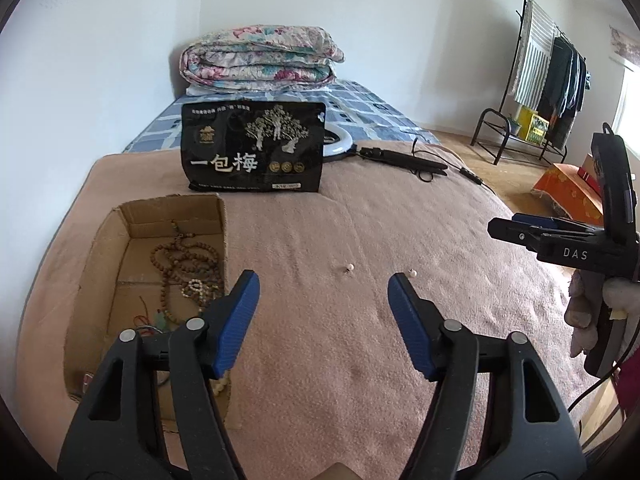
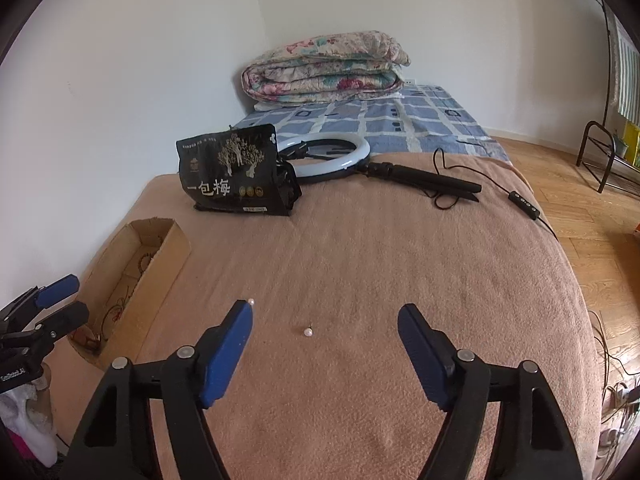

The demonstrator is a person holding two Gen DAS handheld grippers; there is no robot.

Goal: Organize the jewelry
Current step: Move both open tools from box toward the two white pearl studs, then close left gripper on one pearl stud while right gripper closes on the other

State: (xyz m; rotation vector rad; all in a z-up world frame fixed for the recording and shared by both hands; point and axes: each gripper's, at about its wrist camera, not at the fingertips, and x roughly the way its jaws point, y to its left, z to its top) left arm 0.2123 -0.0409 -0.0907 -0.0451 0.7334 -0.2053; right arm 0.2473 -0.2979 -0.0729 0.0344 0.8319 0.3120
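Observation:
Two small pearls lie apart on the tan blanket point(image 1: 360, 208). In the left wrist view one pearl point(image 1: 350, 267) lies just beyond my left gripper point(image 1: 323, 278), and the other pearl point(image 1: 413, 272) sits at its right fingertip. That gripper is open and holds nothing. An open cardboard box point(image 1: 176, 210) to its left holds brown bead strands point(image 1: 188, 258). My right gripper point(image 2: 325, 308) is open too, hovering over the blanket with one pearl point(image 2: 307, 331) between its fingers, untouched. The second pearl point(image 2: 251, 302) sits at its left fingertip. Each gripper shows in the other's view: right gripper point(image 1: 520, 226), left gripper point(image 2: 60, 292).
A black snack bag point(image 1: 254, 148) stands behind the box point(image 2: 160, 248). A ring light point(image 2: 324, 158) on a folded black stand, with its cable, lies at the back. A folded floral quilt point(image 1: 260, 60) sits on the blue bedsheet. At the right are a clothes rack point(image 1: 548, 64) and wooden floor.

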